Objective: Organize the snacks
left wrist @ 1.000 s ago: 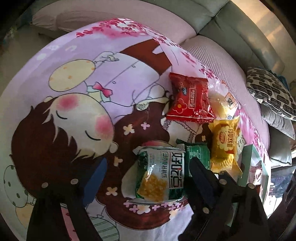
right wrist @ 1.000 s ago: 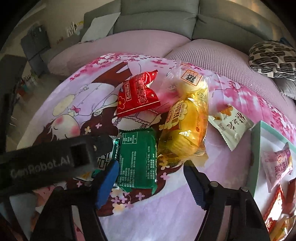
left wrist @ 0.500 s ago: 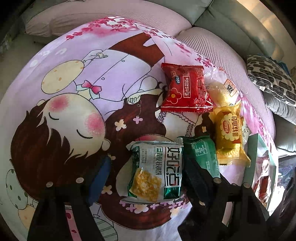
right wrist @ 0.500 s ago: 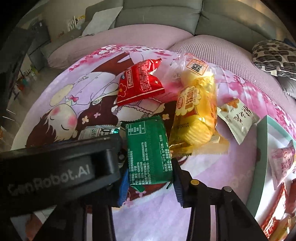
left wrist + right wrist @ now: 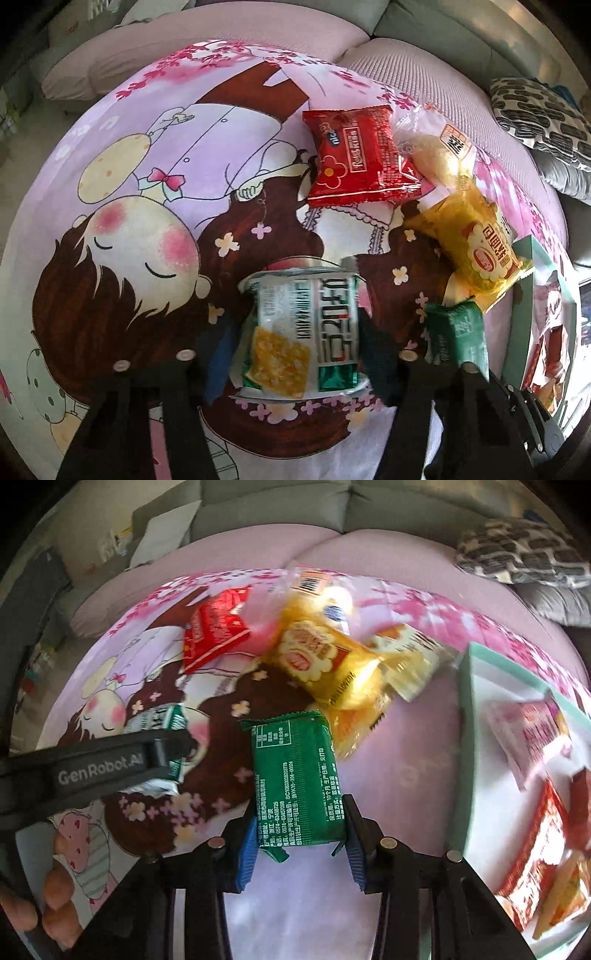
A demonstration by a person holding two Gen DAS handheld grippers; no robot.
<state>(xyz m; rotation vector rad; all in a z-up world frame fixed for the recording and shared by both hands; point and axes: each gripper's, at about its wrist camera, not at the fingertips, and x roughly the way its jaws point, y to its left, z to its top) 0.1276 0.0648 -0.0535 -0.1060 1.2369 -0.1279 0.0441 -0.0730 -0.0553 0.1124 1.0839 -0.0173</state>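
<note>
My left gripper (image 5: 295, 354) is shut on a white-and-green snack packet (image 5: 306, 328) with a yellow picture, which still rests on the cartoon cloth. My right gripper (image 5: 299, 843) is shut on a green snack packet (image 5: 295, 775) and holds it lifted off the cloth; the packet also shows in the left wrist view (image 5: 456, 332). A red packet (image 5: 360, 155), a clear packet with a pale bun (image 5: 436, 147) and a yellow packet (image 5: 476, 247) lie on the cloth beyond. A white-and-yellow packet (image 5: 413, 657) lies next to the yellow one.
A mint-green tray (image 5: 466, 716) at the right holds several snack packets, among them a pink one (image 5: 528, 734). The pink cartoon cloth (image 5: 155, 177) covers a pink cushion. A grey sofa (image 5: 332, 513) and a patterned pillow (image 5: 524, 550) lie behind.
Both grippers closed on their packets. The right gripper lifted the green packet and swung right toward the tray. The left gripper moved in around the white-and-green packet.
</note>
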